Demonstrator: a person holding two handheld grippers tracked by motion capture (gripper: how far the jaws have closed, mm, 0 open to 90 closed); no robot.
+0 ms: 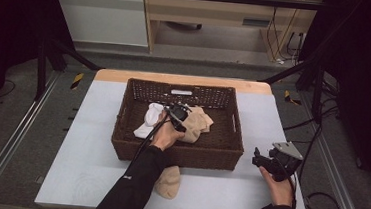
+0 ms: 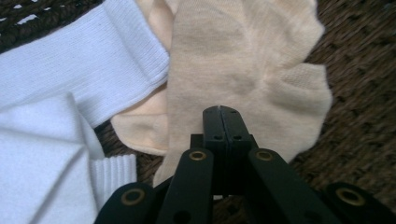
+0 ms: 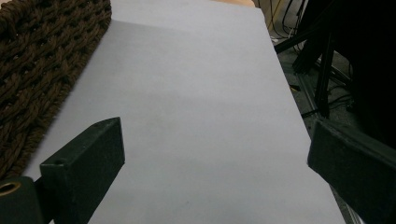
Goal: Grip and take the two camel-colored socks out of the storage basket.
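Note:
A dark brown wicker basket [image 1: 177, 156] stands mid-table. Inside it lie a white sock [image 1: 150, 117] and a beige sock [image 1: 199, 123]. My left gripper [image 1: 179, 113] hangs over them inside the basket. In the left gripper view its jaws [image 2: 222, 112] are pressed together just above the beige sock [image 2: 243, 60], with no fabric visible between them, and the white sock [image 2: 93, 70] lies to the left. Another beige sock [image 1: 168, 182] lies on the table in front of the basket. My right gripper [image 1: 262, 159] is held right of the basket, open and holding nothing [image 3: 217, 158].
The grey table top [image 3: 196, 93] stretches ahead of the right gripper, with the basket wall [image 3: 37, 70] at its left. The table's right edge drops to a floor with cables and black frame legs [image 3: 322, 70]. A metal frame surrounds the table.

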